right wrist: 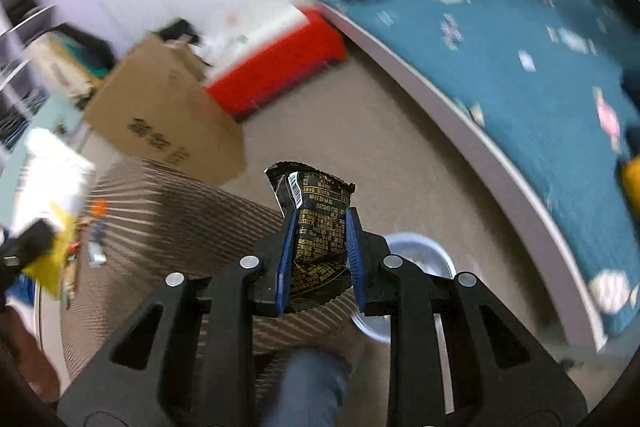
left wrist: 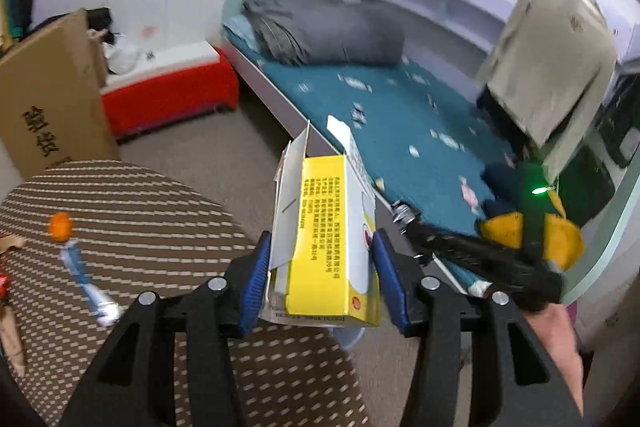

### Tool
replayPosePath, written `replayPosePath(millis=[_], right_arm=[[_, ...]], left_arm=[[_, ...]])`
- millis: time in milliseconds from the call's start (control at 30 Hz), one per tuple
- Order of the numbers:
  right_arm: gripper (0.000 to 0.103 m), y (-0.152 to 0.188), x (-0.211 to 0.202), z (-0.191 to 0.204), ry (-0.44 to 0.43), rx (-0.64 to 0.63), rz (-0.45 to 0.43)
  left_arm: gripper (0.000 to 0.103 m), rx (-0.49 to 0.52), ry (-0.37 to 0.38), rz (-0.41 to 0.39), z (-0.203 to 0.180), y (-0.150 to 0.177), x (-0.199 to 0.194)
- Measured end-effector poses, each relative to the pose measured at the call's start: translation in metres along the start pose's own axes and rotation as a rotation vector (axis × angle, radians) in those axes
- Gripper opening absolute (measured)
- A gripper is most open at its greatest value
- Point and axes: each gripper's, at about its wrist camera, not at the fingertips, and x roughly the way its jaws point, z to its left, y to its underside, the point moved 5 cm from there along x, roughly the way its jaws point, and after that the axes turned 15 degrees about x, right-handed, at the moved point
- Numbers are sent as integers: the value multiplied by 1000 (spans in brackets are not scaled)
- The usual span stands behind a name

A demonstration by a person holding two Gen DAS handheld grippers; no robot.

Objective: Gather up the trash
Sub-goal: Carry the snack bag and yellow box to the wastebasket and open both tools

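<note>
Yellow-and-white cardboard medicine box (left wrist: 326,243), top flap open, inside not visible, held above floor beside round brown woven-pattern table (left wrist: 140,227). Left gripper (left wrist: 320,277) clamped on box sides. Black crinkled snack wrapper (right wrist: 316,227) pinched in right gripper (right wrist: 320,259), above pale round plastic bin (right wrist: 416,255) on floor; bin contents unclear.

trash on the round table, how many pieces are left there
3 that I can make out in the left wrist view: an orange scrap, a blue-and-white tube just below it, and brown paper at the table's left edge. More may lie outside the frame.
</note>
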Motion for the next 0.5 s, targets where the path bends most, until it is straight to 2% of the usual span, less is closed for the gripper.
replayPosePath(millis=[167,233,267,333,400,500], right_arm=[[24,16,64,-52,58,89,118],[29,20,83,-65,61,121,149],[46,22,94,-74,71,144,164],[72,23,107,-87,62,191,184],[72,20,106,-94,56,225,174],[82,13,93,-105,42,275,128]], left_arm=[[50,17,13,73,-18,1,46],[50,18,19,106,-24,1,65],[50,25,21,124,-27,2,74],[50,39,26,161,-32,3,89],[50,51,31,199,-36,8,105],[50,75,41,245,-45,13,126]])
